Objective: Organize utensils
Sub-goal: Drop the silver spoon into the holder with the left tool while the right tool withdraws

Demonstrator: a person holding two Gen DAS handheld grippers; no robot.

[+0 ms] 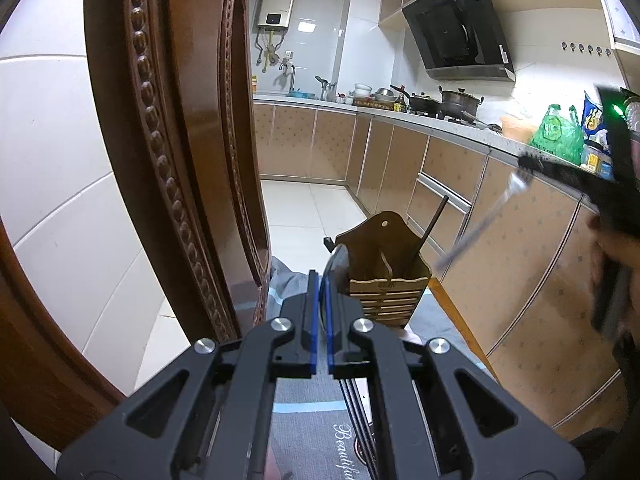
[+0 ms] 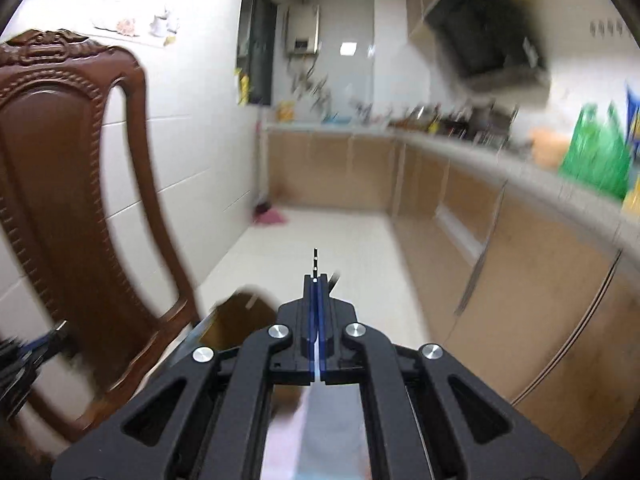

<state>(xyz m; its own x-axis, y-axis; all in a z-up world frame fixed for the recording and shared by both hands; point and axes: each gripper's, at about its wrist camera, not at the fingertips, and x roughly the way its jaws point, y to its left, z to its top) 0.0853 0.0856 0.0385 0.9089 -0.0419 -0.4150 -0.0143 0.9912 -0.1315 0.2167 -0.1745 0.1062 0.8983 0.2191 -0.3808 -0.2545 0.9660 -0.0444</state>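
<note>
My left gripper (image 1: 322, 280) is shut just in front of a wooden utensil holder (image 1: 384, 280). A thin metal utensil with a rounded end (image 1: 335, 258) sticks out of its tips beside the holder. One dark stick (image 1: 428, 230) stands in the holder. Dark chopsticks (image 1: 356, 420) lie on the grey mat under this gripper. My right gripper (image 2: 316, 284) is shut on a metal fork (image 2: 315, 262), seen edge-on. In the left wrist view the blurred fork (image 1: 516, 184) hangs high, to the right of and above the holder, with the right gripper (image 1: 528, 166) around it. The holder (image 2: 236, 320) shows blurred, low and to the left of the right gripper.
A carved wooden chair back (image 1: 172, 140) stands close on the left. The wooden table edge (image 1: 460, 320) runs past the holder. Kitchen cabinets and a worktop (image 1: 460, 136) with pots and a green bag (image 1: 558, 132) line the right side. A person's hand (image 1: 604, 248) is at the right edge.
</note>
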